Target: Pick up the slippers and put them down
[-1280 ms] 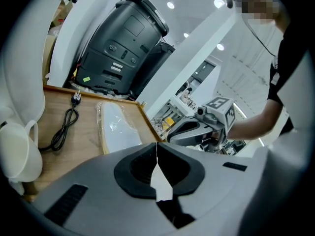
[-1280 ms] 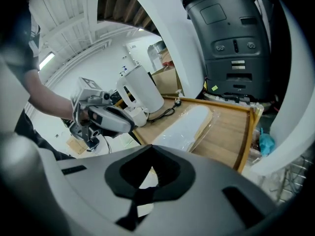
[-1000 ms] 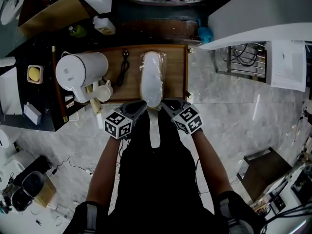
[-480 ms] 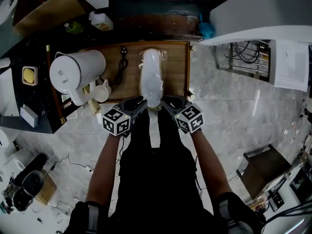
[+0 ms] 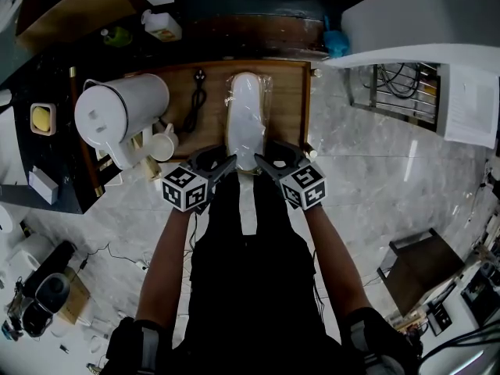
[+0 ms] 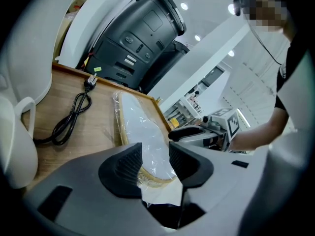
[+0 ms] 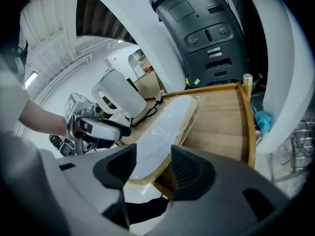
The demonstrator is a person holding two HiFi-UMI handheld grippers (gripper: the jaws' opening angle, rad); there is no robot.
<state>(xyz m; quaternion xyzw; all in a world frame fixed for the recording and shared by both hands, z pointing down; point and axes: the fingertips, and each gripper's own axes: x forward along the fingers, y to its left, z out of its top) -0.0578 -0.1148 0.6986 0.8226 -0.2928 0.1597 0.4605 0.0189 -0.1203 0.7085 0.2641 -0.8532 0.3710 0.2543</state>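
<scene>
The pair of white slippers, stacked and wrapped in clear plastic, lies lengthwise on the wooden table, its heel end over the near edge. My left gripper stands at the heel's left side and my right gripper at its right. Both pairs of jaws have just been opening. In the left gripper view the gripper shows a gap, with the slippers beyond it and no pad pressing. The right gripper likewise stands apart around the slippers; the heel's tan sole edge shows between its pads.
A white kettle and a white mug stand at the table's left, with a black power cable between them and the slippers. A dark machine rises behind the table. Marble floor lies to the right.
Both grippers, shut at the slippers' heel end before, now have their jaws apart. The two hands have sunk slightly towards the table edge, and the slippers rest on the wood.
</scene>
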